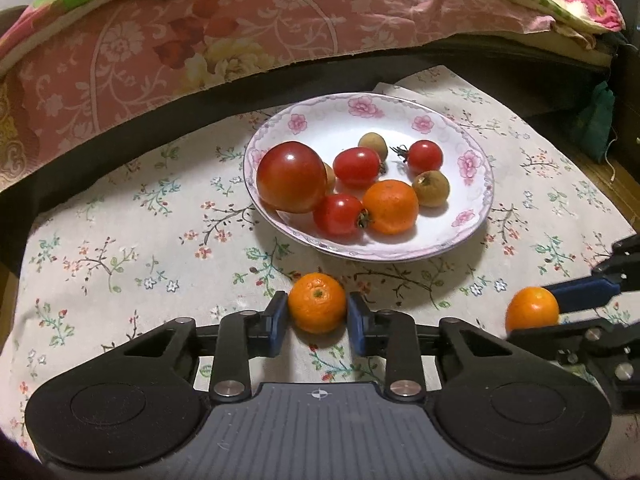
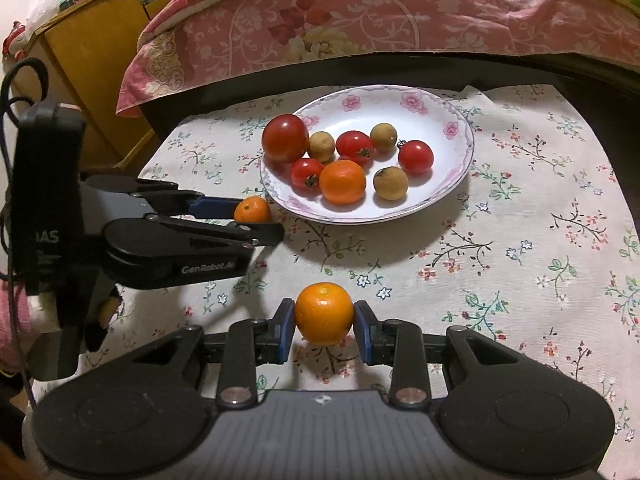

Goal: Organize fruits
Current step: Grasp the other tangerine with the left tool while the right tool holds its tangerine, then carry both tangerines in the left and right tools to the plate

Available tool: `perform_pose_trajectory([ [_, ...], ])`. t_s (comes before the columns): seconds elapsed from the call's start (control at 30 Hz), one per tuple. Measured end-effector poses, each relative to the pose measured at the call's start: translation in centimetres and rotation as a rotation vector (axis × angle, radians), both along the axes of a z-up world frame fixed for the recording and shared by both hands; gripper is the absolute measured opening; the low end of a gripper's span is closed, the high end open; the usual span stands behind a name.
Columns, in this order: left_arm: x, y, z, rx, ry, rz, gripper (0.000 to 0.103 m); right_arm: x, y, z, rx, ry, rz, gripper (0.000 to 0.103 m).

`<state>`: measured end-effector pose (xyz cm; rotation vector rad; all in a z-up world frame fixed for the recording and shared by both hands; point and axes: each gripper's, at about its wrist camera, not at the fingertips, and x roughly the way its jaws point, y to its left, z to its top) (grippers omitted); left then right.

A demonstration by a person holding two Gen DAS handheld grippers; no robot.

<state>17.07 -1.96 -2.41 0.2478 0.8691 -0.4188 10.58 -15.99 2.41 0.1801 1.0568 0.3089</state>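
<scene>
I have an orange in each gripper: my left gripper (image 1: 318, 312) is clamped on the left orange (image 1: 317, 303), just short of the plate (image 1: 476, 200), and my right gripper (image 2: 323, 328) is pinched on the right orange (image 2: 324, 313), further back over the cloth (image 2: 540, 240). The plate already holds three small tomatoes, one big tomato (image 1: 291, 176), another orange and a few brownish fruits. My worry is the drop: the plate is crowded at the near side, so a fruit released there may knock a neighbour or roll off the shallow rim. Squeezing harder could bruise the skins, and both grippers heading in together might collide.
</scene>
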Motion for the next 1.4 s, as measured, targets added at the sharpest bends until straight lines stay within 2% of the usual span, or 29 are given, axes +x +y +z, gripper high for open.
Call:
perform_pose_trajectory([
  [0.2, -1.9, 0.9, 0.3, -0.002, 0.031, -0.003, 0.039, 0.1, -0.1, 0.0, -0.009, -0.002, -0.001, 0.032],
  [0.5, -7.1, 0.7, 1.0, 0.006, 0.070, -0.060, 0.040, -0.4, 1.0, -0.4, -0.039, 0.002, 0.051, 0.032],
  [0.73, -7.4, 0.5, 0.3, 0.005, 0.073, -0.070, 0.041, -0.6, 1.7, -1.3, -0.058, 0.019, 0.096, 0.032],
  [1.07, -7.4, 0.4, 0.1, 0.030, 0.049, -0.086, 0.062, -0.8, 1.9, -1.4, -0.070, 0.015, 0.124, 0.035],
  [1.2, -7.3, 0.6, 0.0, 0.026, 0.052, -0.077, 0.059, -0.9, 1.9, -1.4, -0.071, 0.016, 0.124, 0.036],
  [1.27, -7.3, 0.6, 0.1, 0.021, 0.054, -0.071, 0.047, -0.9, 1.9, -1.4, -0.076, 0.012, 0.124, 0.036],
  [1.33, -7.2, 0.6, 0.1, 0.008, 0.066, -0.067, 0.041, -0.9, 1.9, -1.4, -0.081, 0.010, 0.125, 0.035],
  [1.4, -7.2, 0.6, 0.1, 0.004, 0.070, -0.065, 0.040, -0.8, 1.9, -1.2, -0.082, 0.012, 0.123, 0.035],
])
